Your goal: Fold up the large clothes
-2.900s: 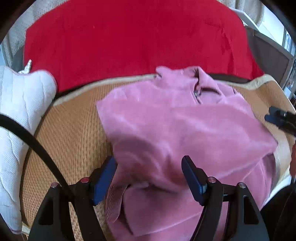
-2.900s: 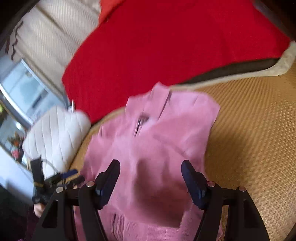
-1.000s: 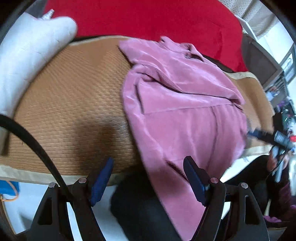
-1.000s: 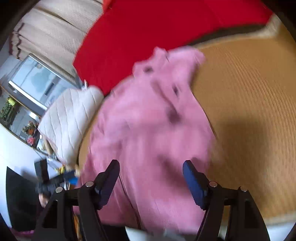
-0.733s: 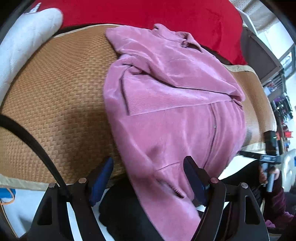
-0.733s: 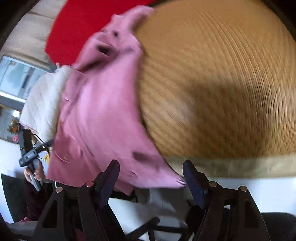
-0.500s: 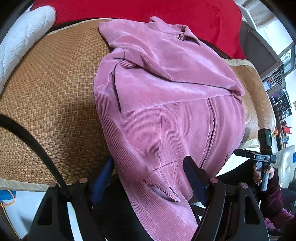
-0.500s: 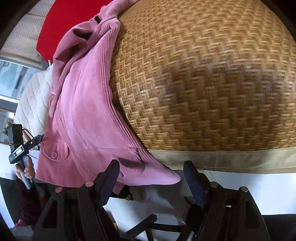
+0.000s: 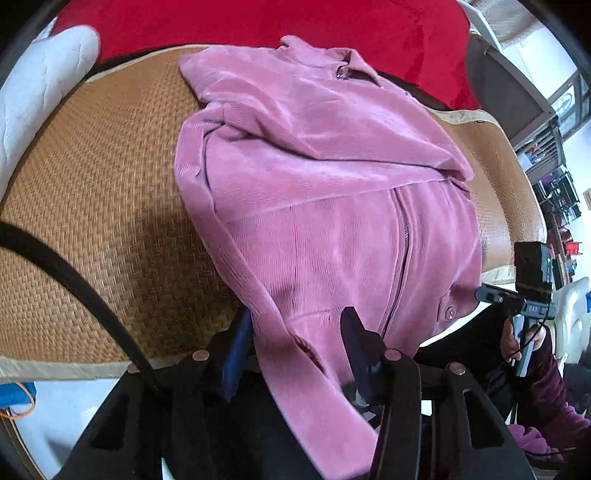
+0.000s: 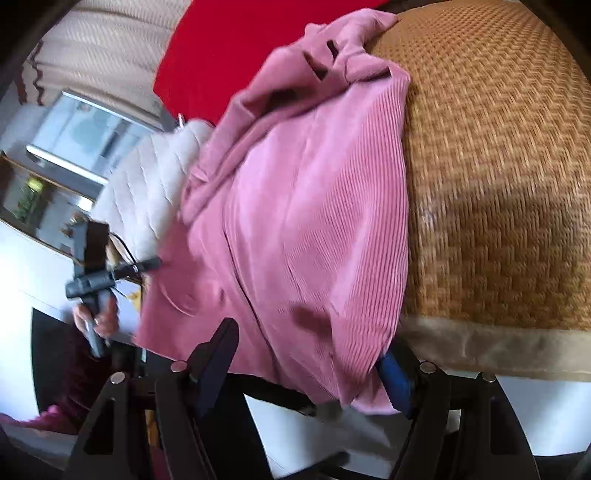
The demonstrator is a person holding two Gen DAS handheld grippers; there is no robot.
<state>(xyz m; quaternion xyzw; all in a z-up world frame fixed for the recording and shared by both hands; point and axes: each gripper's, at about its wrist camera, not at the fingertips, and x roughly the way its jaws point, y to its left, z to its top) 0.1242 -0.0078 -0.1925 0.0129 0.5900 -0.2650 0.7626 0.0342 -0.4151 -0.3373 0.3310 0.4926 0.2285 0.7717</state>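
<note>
A pink corduroy zip jacket (image 9: 325,192) lies on a woven tan mat (image 9: 92,192), sleeves folded across its chest, its hem hanging over the mat's near edge. My left gripper (image 9: 295,339) is open, its jaws straddling the hem's left corner, with cloth between them. My right gripper (image 10: 310,365) is open around the hem's right corner (image 10: 354,354) in the right wrist view. Each gripper shows in the other's view, the right (image 9: 524,295) and the left (image 10: 96,273).
A red blanket (image 9: 258,26) lies behind the mat. A white quilted cushion (image 9: 33,96) sits at the mat's left end. The mat's beige border (image 10: 498,350) marks the near edge, with white floor below. Shelves and furniture stand at far right.
Both grippers have dropped to the mat's near edge and moved in on the hanging hem. The left jaws have narrowed around the cloth. The jacket has stayed in place.
</note>
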